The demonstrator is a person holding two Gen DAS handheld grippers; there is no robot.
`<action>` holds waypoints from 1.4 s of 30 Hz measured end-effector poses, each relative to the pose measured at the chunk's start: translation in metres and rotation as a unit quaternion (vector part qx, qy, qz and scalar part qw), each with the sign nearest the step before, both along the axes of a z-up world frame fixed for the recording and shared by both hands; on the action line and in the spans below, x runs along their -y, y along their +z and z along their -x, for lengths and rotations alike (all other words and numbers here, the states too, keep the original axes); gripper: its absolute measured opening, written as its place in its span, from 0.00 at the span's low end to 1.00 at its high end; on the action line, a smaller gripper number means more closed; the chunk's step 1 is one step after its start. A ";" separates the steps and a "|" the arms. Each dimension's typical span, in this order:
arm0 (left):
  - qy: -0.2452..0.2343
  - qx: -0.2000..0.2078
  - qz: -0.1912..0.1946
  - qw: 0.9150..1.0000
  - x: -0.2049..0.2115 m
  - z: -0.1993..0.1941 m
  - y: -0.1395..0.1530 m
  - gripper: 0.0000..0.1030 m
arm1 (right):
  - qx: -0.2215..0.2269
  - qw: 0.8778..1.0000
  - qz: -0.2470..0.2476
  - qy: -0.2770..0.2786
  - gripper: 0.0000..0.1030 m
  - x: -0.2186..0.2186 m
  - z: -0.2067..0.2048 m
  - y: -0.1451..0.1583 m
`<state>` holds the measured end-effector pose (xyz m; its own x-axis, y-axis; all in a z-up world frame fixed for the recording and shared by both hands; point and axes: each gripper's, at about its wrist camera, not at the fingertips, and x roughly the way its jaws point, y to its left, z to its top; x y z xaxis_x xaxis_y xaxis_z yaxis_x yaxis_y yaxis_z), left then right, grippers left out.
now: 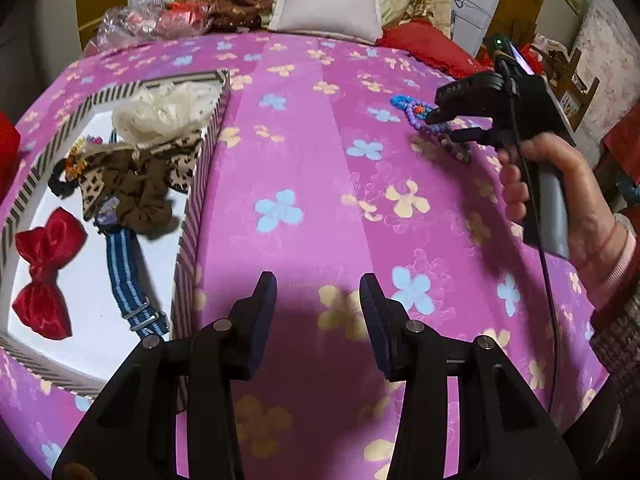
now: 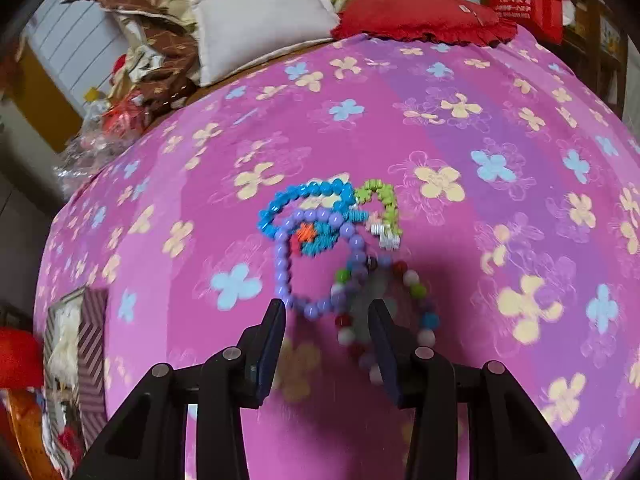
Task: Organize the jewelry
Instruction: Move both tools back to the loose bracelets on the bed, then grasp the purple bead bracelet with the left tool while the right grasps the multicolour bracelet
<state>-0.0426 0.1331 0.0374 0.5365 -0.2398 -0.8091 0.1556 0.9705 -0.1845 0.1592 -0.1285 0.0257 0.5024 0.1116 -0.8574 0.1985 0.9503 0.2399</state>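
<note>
- Beaded bracelets lie in a loose tangle on the pink flowered bedspread: a blue one, a purple one, a green-and-white one and a mixed-colour one, overlapping each other. None is in the box yet.
- Striped box sits well apart from them, at the left of the bed. Already inside: a red bow, a blue striped strap, a leopard-print scrunchie, some cream lace.
- My judgement: task partly done; the bracelet pile is what remains.
- Right gripper: partly open, nothing clamped. The mixed-colour bracelet lies under and between its fingers; I cannot tell whether a tip touches it.
- Left gripper: partly open, empty, hanging over bare bedspread beside the box.
</note>
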 end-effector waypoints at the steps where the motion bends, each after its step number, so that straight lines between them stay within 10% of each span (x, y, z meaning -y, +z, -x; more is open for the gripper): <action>1: 0.000 -0.005 0.003 1.000 -0.001 -0.001 -0.002 0.41 | -0.005 1.000 0.008 -0.004 0.40 0.000 -0.005 -0.003; 6: 0.003 -0.023 0.014 1.000 -0.004 -0.006 -0.009 0.41 | -0.015 0.999 0.040 -0.017 0.19 0.000 -0.015 -0.004; 25: 0.017 0.010 -0.006 1.000 -0.008 0.003 0.003 0.41 | -0.012 0.988 -0.079 0.130 0.16 -0.012 0.182 0.000; 30: 0.013 0.007 0.001 1.000 -0.005 0.006 0.003 0.41 | 0.028 0.992 -0.066 0.108 0.42 0.014 0.197 0.008; 40: 0.007 -0.019 0.006 1.000 0.011 -0.004 0.002 0.41 | 0.046 0.988 0.040 0.145 0.39 0.000 0.171 -0.004; 42: 0.004 -0.028 0.009 1.000 0.015 -0.008 0.002 0.41 | 0.048 0.983 0.086 0.153 0.19 -0.009 0.169 -0.009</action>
